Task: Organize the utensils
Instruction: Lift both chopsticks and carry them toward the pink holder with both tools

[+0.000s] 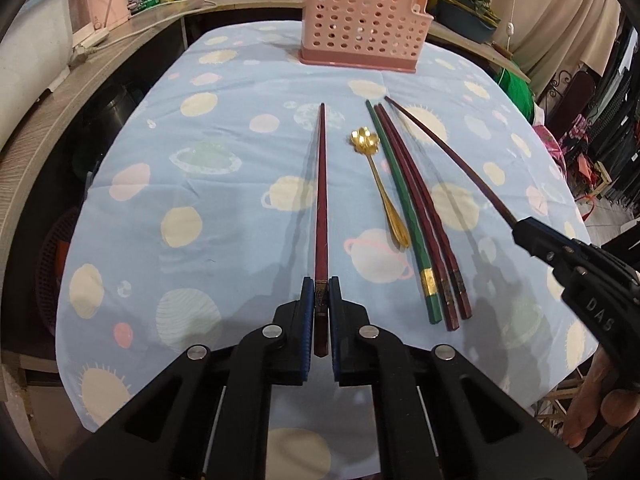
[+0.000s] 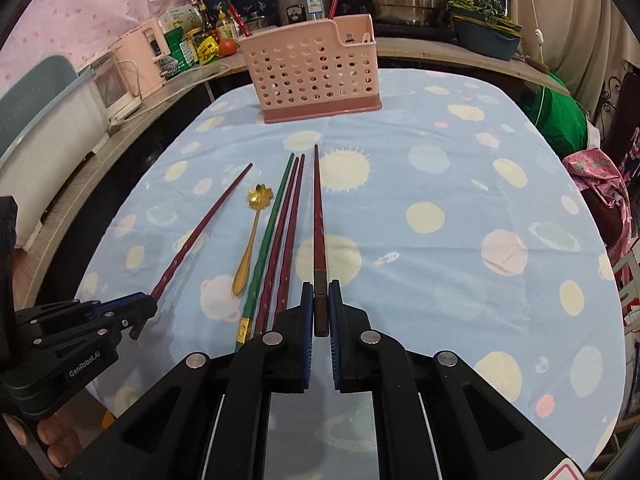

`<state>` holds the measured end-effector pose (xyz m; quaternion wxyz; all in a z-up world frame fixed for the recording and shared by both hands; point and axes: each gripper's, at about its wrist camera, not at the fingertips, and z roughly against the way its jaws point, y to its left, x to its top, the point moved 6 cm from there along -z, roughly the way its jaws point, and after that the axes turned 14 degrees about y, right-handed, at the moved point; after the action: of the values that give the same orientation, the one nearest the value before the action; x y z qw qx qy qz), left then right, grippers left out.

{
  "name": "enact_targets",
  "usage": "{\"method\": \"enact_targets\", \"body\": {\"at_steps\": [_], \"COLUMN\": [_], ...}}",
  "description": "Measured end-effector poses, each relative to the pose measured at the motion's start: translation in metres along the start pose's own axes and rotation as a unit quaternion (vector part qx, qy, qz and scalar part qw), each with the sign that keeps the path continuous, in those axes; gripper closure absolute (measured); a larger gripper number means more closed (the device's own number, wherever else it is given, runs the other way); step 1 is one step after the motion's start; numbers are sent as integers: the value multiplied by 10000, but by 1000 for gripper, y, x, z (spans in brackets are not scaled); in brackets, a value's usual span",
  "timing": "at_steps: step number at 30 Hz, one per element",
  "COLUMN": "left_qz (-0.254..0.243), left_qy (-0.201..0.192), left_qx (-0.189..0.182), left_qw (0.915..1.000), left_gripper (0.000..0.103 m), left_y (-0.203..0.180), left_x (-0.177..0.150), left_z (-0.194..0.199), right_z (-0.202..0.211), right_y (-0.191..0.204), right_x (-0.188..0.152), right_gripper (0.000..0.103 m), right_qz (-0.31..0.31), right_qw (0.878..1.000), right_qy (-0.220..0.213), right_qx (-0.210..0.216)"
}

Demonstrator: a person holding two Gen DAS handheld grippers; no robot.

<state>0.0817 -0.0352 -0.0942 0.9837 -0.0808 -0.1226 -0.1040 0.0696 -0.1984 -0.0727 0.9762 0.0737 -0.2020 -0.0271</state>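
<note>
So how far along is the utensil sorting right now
Early on. The pink holder already has a few utensils standing in it. In hand: the left claw is shut on one dark red chopstick, and the right claw on another. Left on the cloth: the gold spoon, the green chopstick and two more dark red ones.

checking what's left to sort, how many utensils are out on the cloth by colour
dark red chopsticks: 4, one in the left tongs, one in the right tongs, two loose
green chopstick: 1
gold spoon: 1
total: 6
</note>
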Motion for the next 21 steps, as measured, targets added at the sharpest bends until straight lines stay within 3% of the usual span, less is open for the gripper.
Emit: {"method": "enact_targets", "body": {"at_steps": [21], "left_qz": [316], "left_qy": [-1036], "left_qx": [-211], "left_qw": [9939], "left_gripper": [96], "left_y": [18], "left_x": [71], "left_z": [91], "right_z": [87], "right_y": [-15], "right_x": [90], "right_gripper": [96], "right_qz": [-306], "right_qw": [9924], "right_qy": [-1113], "right_qx": [415]}}
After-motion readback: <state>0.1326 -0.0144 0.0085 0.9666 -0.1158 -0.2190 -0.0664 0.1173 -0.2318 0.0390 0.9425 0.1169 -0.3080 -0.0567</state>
